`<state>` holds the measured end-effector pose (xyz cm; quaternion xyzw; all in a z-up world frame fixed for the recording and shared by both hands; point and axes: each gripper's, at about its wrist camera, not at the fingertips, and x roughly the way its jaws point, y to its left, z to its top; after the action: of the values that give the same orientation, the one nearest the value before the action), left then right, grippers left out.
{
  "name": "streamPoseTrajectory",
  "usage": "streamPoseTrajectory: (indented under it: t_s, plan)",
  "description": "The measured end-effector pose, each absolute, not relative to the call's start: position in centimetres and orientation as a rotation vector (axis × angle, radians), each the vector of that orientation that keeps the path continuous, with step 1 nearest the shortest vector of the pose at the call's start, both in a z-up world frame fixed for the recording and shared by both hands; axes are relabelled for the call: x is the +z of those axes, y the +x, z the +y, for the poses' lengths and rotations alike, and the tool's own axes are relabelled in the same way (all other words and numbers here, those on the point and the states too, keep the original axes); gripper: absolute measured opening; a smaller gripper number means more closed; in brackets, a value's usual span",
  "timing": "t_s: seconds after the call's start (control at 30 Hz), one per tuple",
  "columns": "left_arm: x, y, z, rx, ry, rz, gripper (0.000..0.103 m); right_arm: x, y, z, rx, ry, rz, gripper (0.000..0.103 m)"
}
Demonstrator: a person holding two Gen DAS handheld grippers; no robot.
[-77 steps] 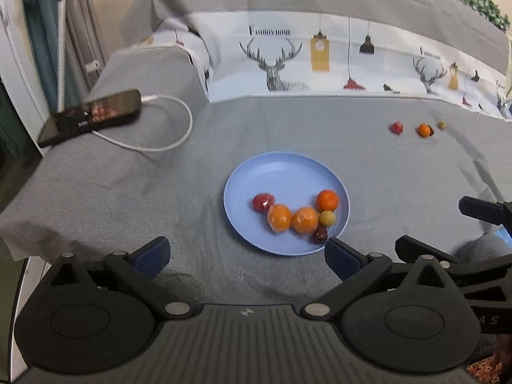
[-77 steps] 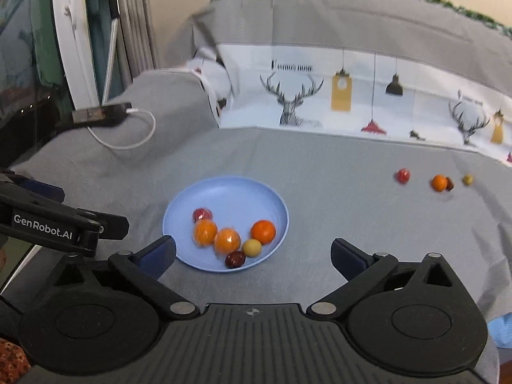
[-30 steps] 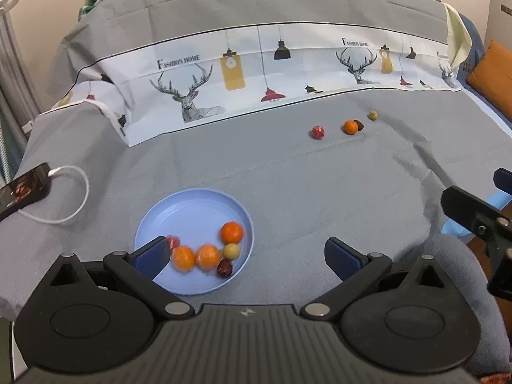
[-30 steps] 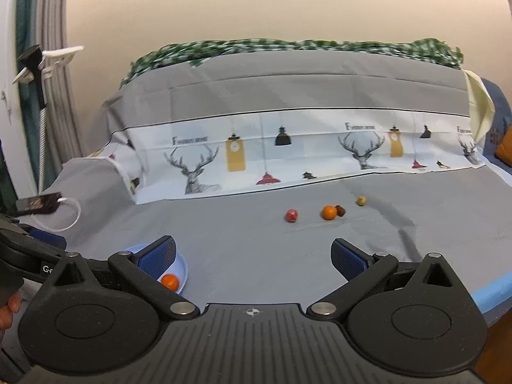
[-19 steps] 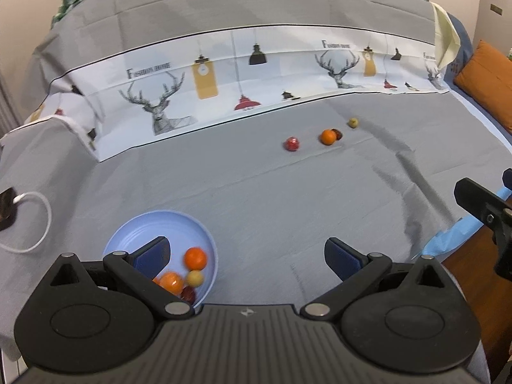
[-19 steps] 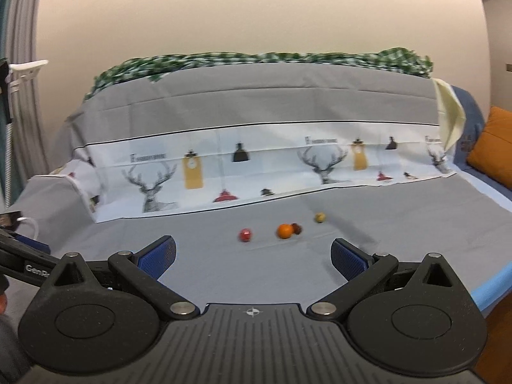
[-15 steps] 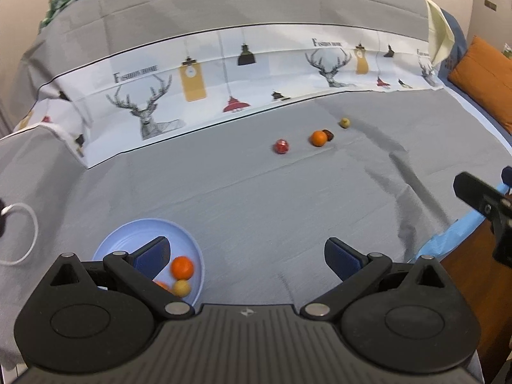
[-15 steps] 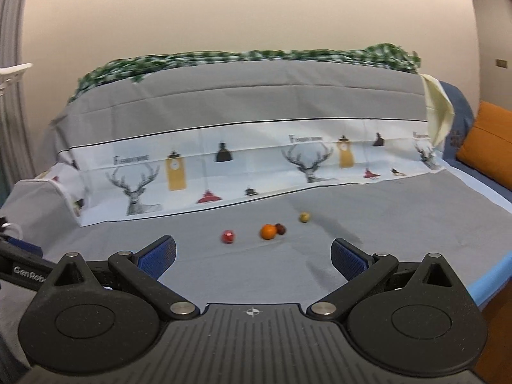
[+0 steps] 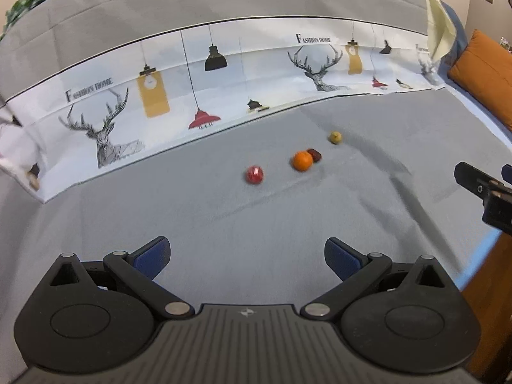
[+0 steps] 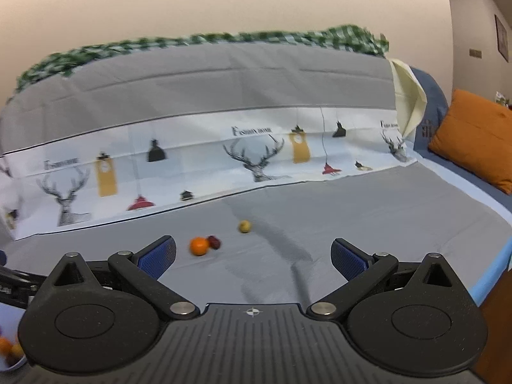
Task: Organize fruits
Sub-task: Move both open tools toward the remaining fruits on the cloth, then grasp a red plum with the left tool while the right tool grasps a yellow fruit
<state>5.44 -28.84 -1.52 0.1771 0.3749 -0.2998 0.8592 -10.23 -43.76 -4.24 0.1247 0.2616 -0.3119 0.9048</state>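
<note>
Loose fruits lie on the grey cloth ahead: a red one (image 9: 254,174), an orange (image 9: 302,161) touching a dark brown one (image 9: 315,154), and a small yellow one (image 9: 335,137). My left gripper (image 9: 246,256) is open and empty, well short of them. In the right wrist view the orange (image 10: 198,246), dark fruit (image 10: 214,242) and yellow fruit (image 10: 244,226) show beyond my open, empty right gripper (image 10: 252,257). The blue plate's rim (image 10: 16,363), with several fruits in it, peeks in at the bottom left corner.
A deer-and-lamp printed cloth (image 9: 198,73) lines the back of the grey surface. An orange cushion (image 9: 483,73) lies far right. The bed's blue edge (image 9: 476,256) drops off at the right, with the right gripper's tip (image 9: 480,188) above it.
Both grippers have swung right, away from the blue plate and toward the loose fruits, which now look larger. The plate has left the left wrist view. Both grippers stay open.
</note>
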Motion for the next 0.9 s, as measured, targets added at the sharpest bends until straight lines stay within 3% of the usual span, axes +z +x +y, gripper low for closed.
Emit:
streamPoseTrajectory:
  t_s: [0.4,0.67,0.9]
  plan:
    - [-9.4,16.9,-39.1,-0.619,0.362,0.82,0.103,-16.9,3.6,-56.5,-0.592,0.34,0.657,0.102]
    - [-15.6,21.6,-42.3,-0.617,0.353,0.876,0.103,-24.7,11.5,-59.0,-0.45,0.339,0.671,0.093]
    - [-18.8,24.5,-43.4,-0.617,0.39,0.931,0.103,-26.9,13.8,-58.8,-0.485,0.246,0.719,0.099]
